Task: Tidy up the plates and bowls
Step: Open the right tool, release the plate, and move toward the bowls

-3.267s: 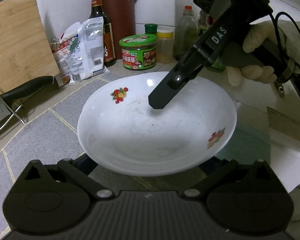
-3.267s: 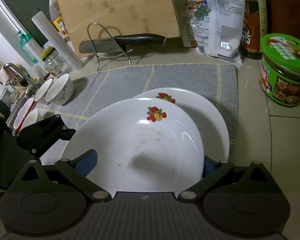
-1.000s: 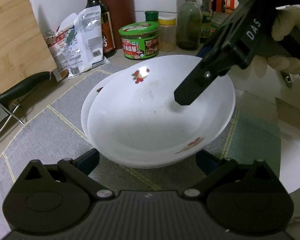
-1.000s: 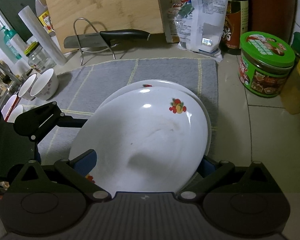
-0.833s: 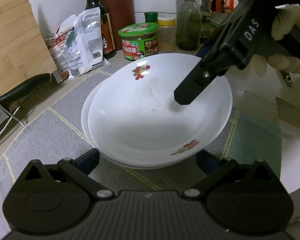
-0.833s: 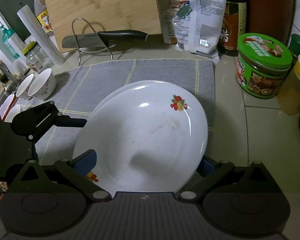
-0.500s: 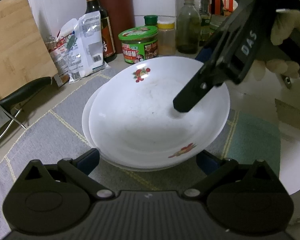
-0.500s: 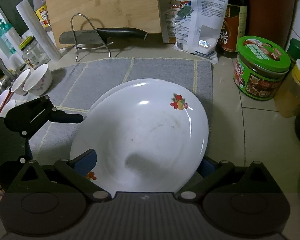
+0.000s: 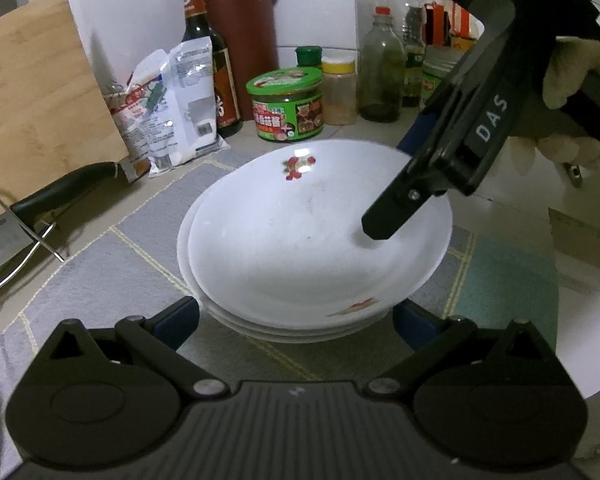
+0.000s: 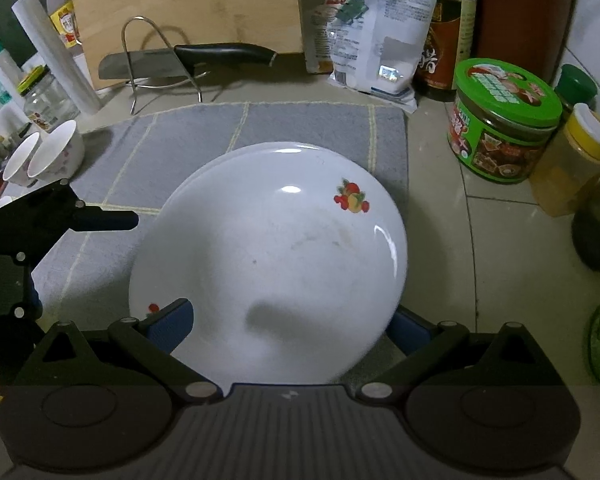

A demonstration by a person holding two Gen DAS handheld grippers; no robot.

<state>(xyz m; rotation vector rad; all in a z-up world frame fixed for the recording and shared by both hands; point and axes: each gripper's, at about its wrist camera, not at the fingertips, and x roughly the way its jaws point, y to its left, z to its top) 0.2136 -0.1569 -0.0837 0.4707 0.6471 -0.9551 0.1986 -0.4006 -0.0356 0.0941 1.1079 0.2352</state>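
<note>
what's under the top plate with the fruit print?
Under the top plate, rims of at least two more white plates show, stacked on the grey mat. Their faces and the mat beneath are covered.
</note>
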